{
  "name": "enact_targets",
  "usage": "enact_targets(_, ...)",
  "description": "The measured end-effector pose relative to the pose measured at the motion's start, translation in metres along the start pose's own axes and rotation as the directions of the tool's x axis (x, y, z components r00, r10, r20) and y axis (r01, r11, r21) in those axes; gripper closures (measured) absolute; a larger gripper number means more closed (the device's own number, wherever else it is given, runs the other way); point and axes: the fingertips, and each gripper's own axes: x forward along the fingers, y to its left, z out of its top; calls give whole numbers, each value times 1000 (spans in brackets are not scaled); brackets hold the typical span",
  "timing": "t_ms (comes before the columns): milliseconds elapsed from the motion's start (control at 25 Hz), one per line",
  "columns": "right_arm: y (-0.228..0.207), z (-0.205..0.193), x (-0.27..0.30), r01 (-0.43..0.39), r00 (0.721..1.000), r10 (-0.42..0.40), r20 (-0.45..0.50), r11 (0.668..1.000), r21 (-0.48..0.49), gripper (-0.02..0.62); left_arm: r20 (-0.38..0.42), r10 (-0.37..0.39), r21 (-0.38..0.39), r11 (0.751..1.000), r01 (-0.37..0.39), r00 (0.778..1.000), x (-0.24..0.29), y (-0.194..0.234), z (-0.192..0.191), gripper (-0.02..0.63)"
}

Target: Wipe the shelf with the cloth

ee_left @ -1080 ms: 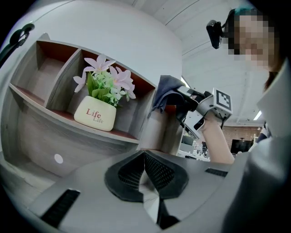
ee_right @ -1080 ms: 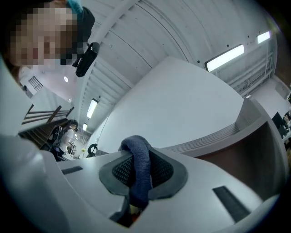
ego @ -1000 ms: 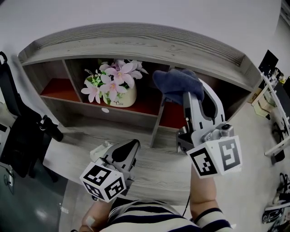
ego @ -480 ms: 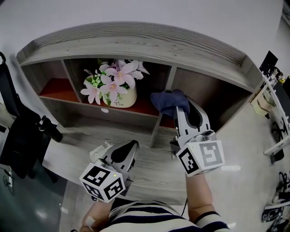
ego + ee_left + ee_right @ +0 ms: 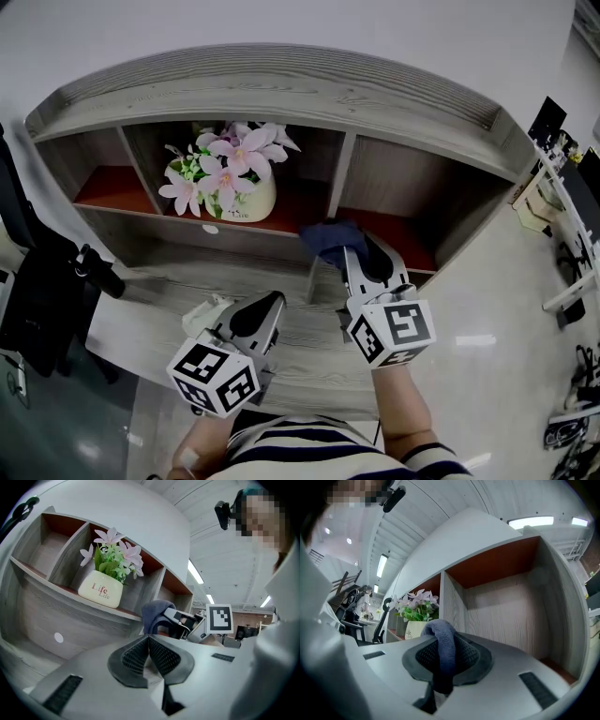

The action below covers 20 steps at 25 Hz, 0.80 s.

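Observation:
A dark blue cloth [image 5: 328,238] hangs in front of the grey shelf's [image 5: 281,89] upright divider, below the lip of the right compartment [image 5: 398,242]. My right gripper [image 5: 364,247] is shut on it; in the right gripper view the cloth [image 5: 445,651] loops up over the closed jaws of this gripper [image 5: 440,637]. My left gripper [image 5: 268,304] sits lower left over the wooden ledge, shut and holding nothing. In the left gripper view the jaws of that gripper [image 5: 149,640] meet, and the cloth [image 5: 152,613] shows beyond them.
A cream pot of pink flowers [image 5: 228,180] stands in the middle compartment on the red shelf board. A wooden ledge [image 5: 169,291] runs below the shelf. A black chair [image 5: 37,281] is at the left, and racks [image 5: 562,206] stand on the floor at the right.
My right gripper has pulled the cloth down and out of the right compartment, toward me and slightly left. The left gripper has stayed where it was.

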Motion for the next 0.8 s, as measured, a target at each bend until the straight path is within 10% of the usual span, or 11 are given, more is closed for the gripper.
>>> enact_targets(440, 1, -33, -1, 3, 998, -3, -58, 1000, 1, 541, -15, -27, -11, 1000, 27, 1000, 7, -3, -6, 588)
enact_targets(800, 13, 14, -11, -46, 999, 46, 3, 998, 51, 541, 7, -50, 32, 998, 50, 999, 12, -14, 7, 588)
